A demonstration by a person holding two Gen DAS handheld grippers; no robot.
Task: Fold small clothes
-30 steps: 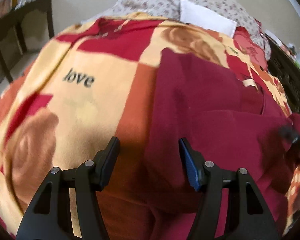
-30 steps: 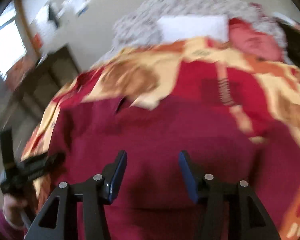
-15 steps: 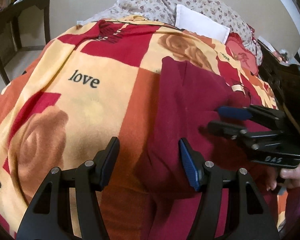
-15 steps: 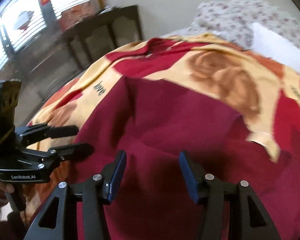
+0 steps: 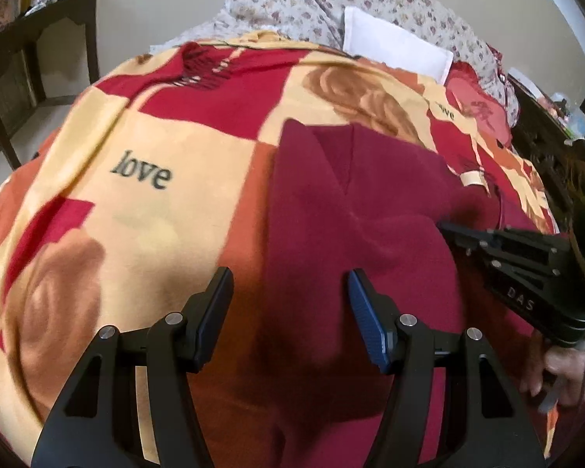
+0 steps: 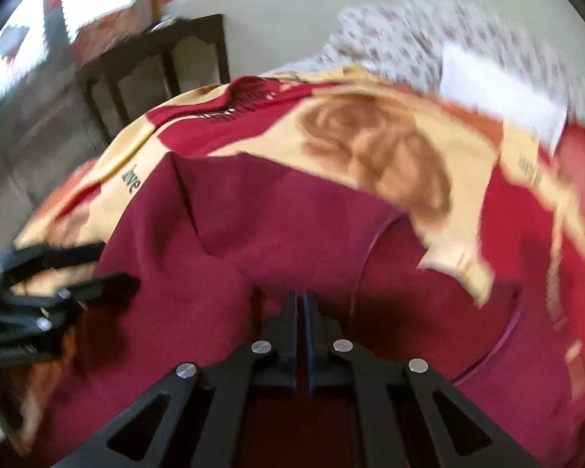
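A dark maroon garment (image 5: 351, 230) lies spread on a bed blanket; it also shows in the right wrist view (image 6: 253, 234). My left gripper (image 5: 288, 300) is open and empty, hovering over the garment's left edge. My right gripper (image 6: 300, 304) has its jaws closed together on a fold of the maroon cloth near the garment's middle. The right gripper also shows in the left wrist view (image 5: 448, 230), its tip pressed into the cloth. The left gripper appears at the left of the right wrist view (image 6: 109, 265), open.
The blanket (image 5: 144, 179) is red, cream and orange with roses and the word "love". A floral pillow (image 5: 331, 4) and a white pillow (image 5: 394, 50) lie at the head. A dark wooden table (image 5: 31, 58) stands left of the bed.
My right gripper has come down onto the garment and closed from open to shut on the cloth. The left gripper stays open and has barely moved.
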